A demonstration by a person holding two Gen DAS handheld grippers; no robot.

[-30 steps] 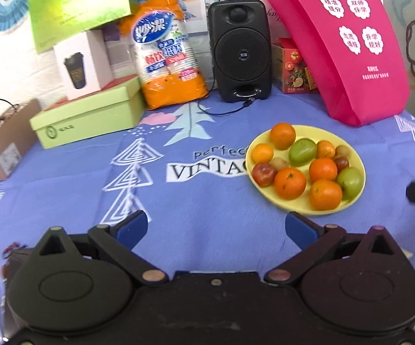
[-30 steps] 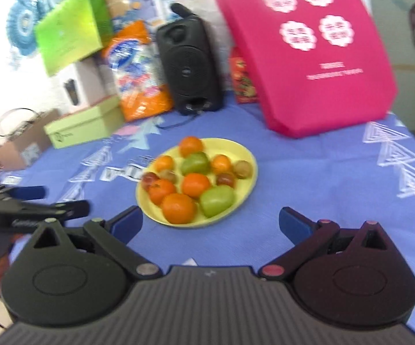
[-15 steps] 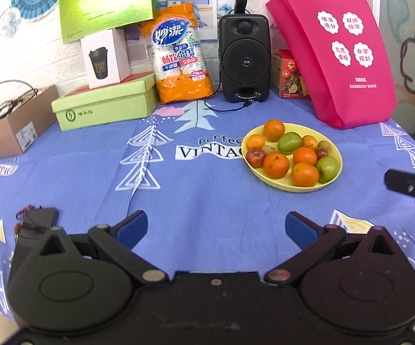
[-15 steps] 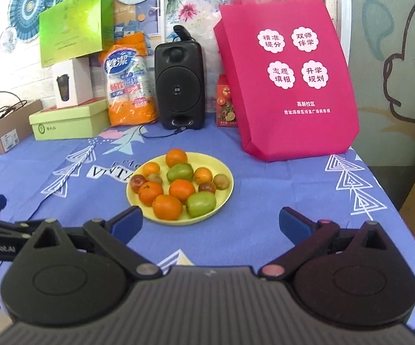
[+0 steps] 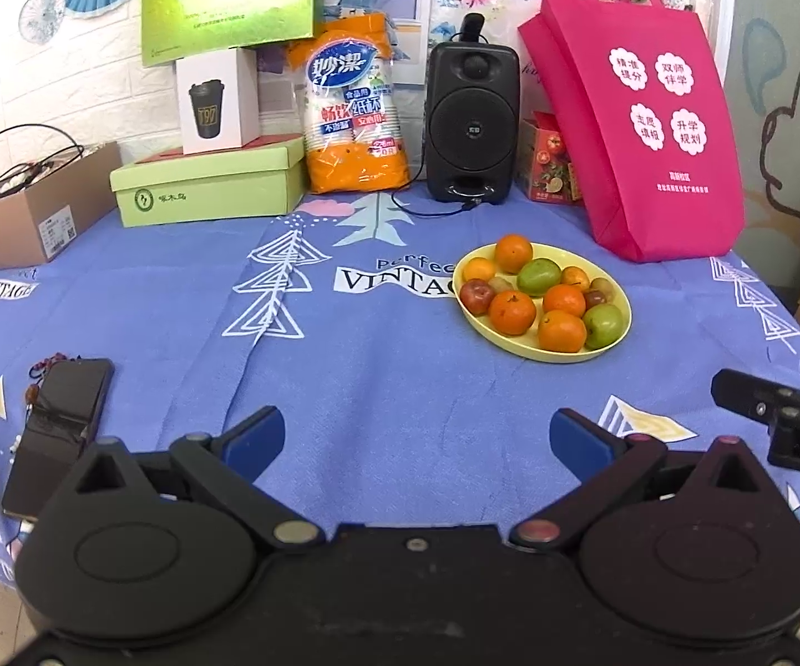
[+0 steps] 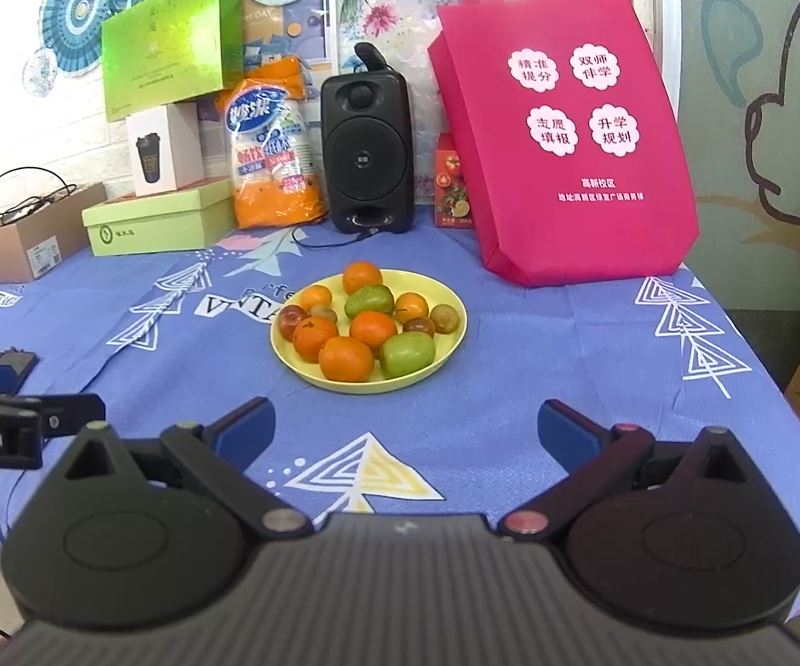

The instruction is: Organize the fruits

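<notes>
A yellow plate (image 5: 619, 338) (image 6: 450, 358) holds several oranges, green fruits and small red and brown fruits on the blue tablecloth. My left gripper (image 5: 414, 435) is open and empty, held over the table's near edge, well short of the plate. My right gripper (image 6: 405, 427) is open and empty, also near the front edge, with the plate straight ahead. The right gripper's tip shows at the right edge of the left wrist view (image 5: 777, 405). The left gripper's tip shows at the left edge of the right wrist view (image 6: 23, 416).
A black phone (image 5: 61, 427) lies at the front left. Along the back stand a cardboard box (image 5: 28, 216), a green box (image 5: 206, 183), a paper cup pack (image 5: 353, 111), a black speaker (image 5: 472, 122) with cable and a pink bag (image 5: 655, 127).
Both grippers have pulled back and away from the plate, which now looks smaller and farther. Both stay open. The phone has come into the left wrist view.
</notes>
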